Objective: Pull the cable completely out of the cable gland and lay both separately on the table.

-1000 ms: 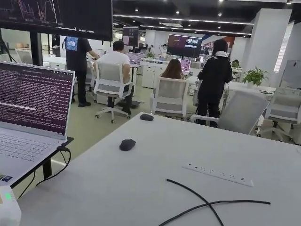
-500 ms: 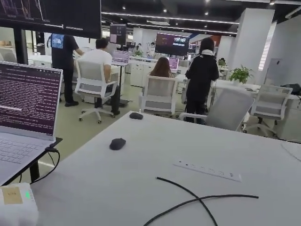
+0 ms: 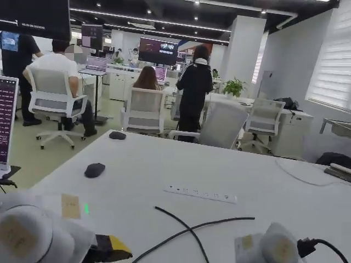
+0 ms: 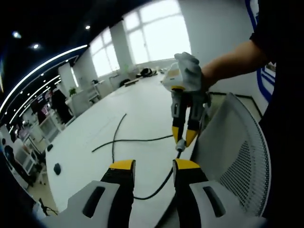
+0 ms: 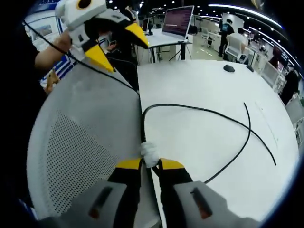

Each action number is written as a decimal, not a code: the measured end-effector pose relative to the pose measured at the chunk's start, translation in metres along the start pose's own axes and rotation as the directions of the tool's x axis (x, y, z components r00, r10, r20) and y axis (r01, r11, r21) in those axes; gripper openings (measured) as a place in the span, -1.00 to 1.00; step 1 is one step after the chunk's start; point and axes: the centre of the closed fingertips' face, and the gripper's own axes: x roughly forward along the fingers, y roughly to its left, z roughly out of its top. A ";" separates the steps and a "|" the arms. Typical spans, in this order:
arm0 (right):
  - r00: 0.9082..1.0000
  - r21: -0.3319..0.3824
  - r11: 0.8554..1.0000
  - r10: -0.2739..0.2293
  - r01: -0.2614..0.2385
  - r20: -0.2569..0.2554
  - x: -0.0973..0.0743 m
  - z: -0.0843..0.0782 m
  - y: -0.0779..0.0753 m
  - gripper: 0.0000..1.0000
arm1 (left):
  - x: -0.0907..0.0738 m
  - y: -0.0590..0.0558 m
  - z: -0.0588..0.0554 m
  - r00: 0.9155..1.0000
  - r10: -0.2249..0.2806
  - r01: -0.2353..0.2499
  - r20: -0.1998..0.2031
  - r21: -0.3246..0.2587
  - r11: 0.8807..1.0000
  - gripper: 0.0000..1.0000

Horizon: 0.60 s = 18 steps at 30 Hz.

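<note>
Jaws of right gripper [image 5: 150, 164] pinch cable gland [image 5: 149, 153] in its own view; left gripper [image 4: 154, 165] gapes empty.

Laptop screen [image 3: 6, 118]: pale lines of text on purple, too small to read.
Hanging monitor [image 3: 159, 51]: bright graphics, no legible words.
Power strip [image 3: 200, 194]: tiny marks by the sockets, unreadable.
Readable text: none.
</note>
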 end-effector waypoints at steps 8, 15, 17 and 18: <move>0.999 0.045 0.999 -0.019 0.016 0.048 -0.019 0.029 0.012 -0.76 | 0.030 -0.027 0.009 0.985 -0.168 0.174 -0.050 0.181 0.968 -0.39; 0.999 0.014 0.999 -0.032 0.031 0.025 -0.018 0.035 0.022 -0.76 | 0.046 -0.044 0.005 0.967 -0.239 0.253 -0.089 0.198 0.947 -0.49; 0.999 0.005 1.000 -0.027 0.027 0.018 -0.017 0.037 0.024 -0.76 | 0.048 -0.048 0.003 0.962 -0.250 0.267 -0.106 0.204 0.942 -0.56; 1.000 -0.004 1.000 -0.027 0.027 0.012 -0.016 0.037 0.024 -0.76 | 0.049 -0.049 0.003 0.962 -0.249 0.268 -0.111 0.212 0.940 -0.57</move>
